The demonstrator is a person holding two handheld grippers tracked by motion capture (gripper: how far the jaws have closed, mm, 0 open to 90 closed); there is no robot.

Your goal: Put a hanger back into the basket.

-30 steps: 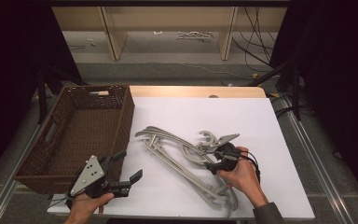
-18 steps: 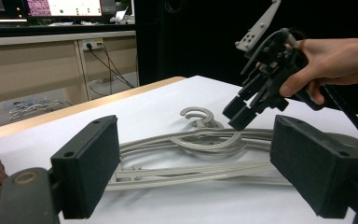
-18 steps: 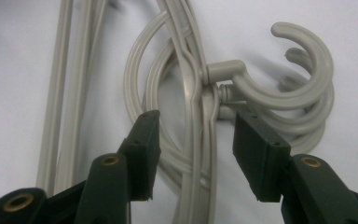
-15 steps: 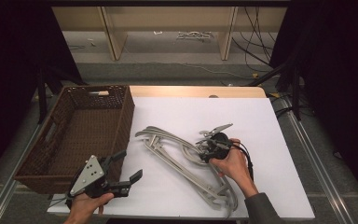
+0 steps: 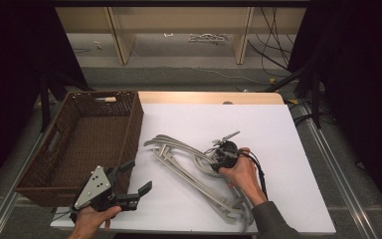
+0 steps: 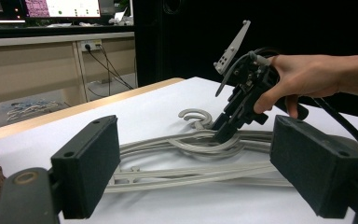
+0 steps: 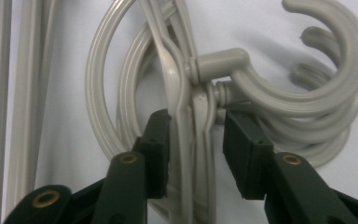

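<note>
Nearest the basket point(image 5: 79, 144), the left claw point(image 5: 132, 186) idles with jaws apart. Right of the basket, grey hangers point(image 5: 189, 169) lie heaped on the worktop point(image 5: 278, 149); the right claw point(image 7: 193, 154) has been closing astride their necks, not yet clamped. Squeeze next, probably, then lift.

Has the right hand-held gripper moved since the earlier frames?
Yes. The right hand-held gripper shifted up the high view, away from the table's near edge, onto the hangers; its jaws have just been closing around them.
</note>
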